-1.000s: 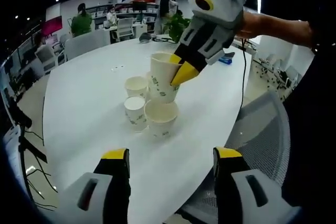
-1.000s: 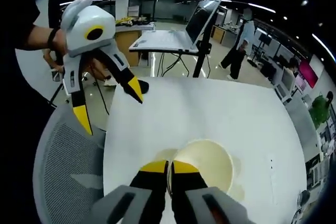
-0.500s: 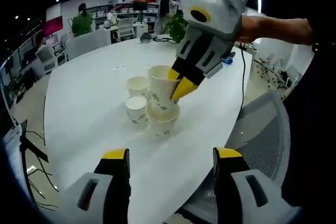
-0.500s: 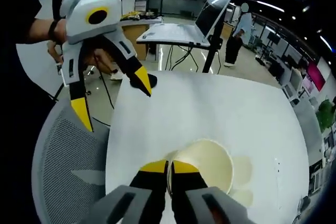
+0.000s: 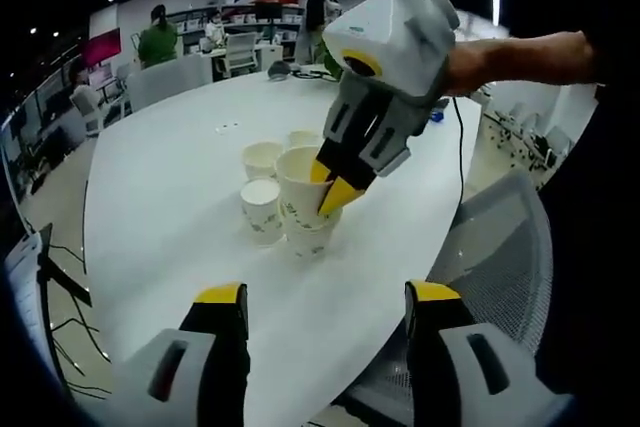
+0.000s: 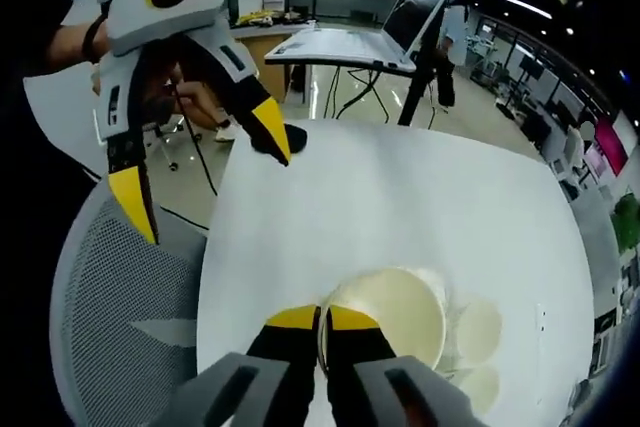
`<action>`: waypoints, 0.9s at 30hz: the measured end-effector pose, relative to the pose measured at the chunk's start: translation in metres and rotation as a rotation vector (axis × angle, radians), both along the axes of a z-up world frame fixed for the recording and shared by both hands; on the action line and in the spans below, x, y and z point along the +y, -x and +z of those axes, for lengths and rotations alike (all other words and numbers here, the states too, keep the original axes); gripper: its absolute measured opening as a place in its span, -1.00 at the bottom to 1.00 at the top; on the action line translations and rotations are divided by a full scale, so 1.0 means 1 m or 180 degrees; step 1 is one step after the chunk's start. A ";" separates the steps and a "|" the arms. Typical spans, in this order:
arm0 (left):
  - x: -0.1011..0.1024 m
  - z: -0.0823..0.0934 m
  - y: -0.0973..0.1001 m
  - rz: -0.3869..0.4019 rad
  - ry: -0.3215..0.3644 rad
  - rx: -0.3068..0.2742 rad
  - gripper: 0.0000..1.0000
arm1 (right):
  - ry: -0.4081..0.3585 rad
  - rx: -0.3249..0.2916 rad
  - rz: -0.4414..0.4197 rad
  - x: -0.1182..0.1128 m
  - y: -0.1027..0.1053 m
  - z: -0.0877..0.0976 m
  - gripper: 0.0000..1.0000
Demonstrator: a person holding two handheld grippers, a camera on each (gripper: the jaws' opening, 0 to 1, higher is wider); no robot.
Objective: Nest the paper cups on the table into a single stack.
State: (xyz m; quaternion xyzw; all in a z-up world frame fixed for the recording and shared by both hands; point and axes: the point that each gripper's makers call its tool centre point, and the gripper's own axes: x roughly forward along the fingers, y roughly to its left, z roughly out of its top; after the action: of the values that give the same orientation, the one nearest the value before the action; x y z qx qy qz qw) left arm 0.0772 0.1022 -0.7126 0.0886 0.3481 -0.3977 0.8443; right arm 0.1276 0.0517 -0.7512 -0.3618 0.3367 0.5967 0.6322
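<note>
Right gripper (image 5: pixel 333 185), jaws closed on the rim of a paper cup (image 5: pixel 302 187), holds that cup part-way seated in a lower cup (image 5: pixel 312 237) on the white table (image 5: pixel 160 207). In the right gripper view, the pinched rim sits directly ahead of the closed tips (image 6: pixel 322 321). Left gripper (image 5: pixel 325 297) is wide open, holding nothing, well short of the cluster. Two loose cups, one (image 5: pixel 260 211) just left of the stack and one (image 5: pixel 262 159) beyond it, plus a further cup (image 5: pixel 303 137) behind the right gripper, remain unstacked. Risk: a tilted held cup may jam or topple the unsupported lower cup on release.
</note>
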 end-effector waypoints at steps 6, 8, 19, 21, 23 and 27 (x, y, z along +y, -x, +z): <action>0.001 0.000 0.000 0.0007 0.0000 0.0010 0.25 | -0.0002 0.0012 -0.0043 -0.002 0.001 -0.005 -1.00; 0.001 0.000 0.000 0.0010 0.0003 0.0007 0.25 | -0.0002 0.0018 -0.0048 -0.002 0.000 -0.007 -1.00; 0.001 -0.001 -0.001 0.0008 -0.0009 0.0008 0.25 | 0.0003 0.0037 -0.0085 -0.006 0.003 -0.006 -1.00; 0.000 0.000 0.000 0.0008 -0.0006 0.0009 0.25 | 0.0008 0.0032 -0.0079 -0.007 0.004 -0.006 -1.00; 0.000 0.000 0.000 0.0008 -0.0007 0.0008 0.25 | 0.0004 0.0031 -0.0080 -0.007 0.004 -0.005 -1.00; 0.000 0.000 -0.001 0.0004 -0.0012 0.0007 0.25 | -0.0008 0.0028 -0.0086 -0.006 0.003 -0.005 -0.99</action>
State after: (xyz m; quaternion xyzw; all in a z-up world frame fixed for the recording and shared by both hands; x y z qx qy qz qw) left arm 0.0780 0.1021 -0.7124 0.0896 0.3498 -0.3966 0.8440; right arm 0.1244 0.0453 -0.7559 -0.3537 0.3436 0.5902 0.6391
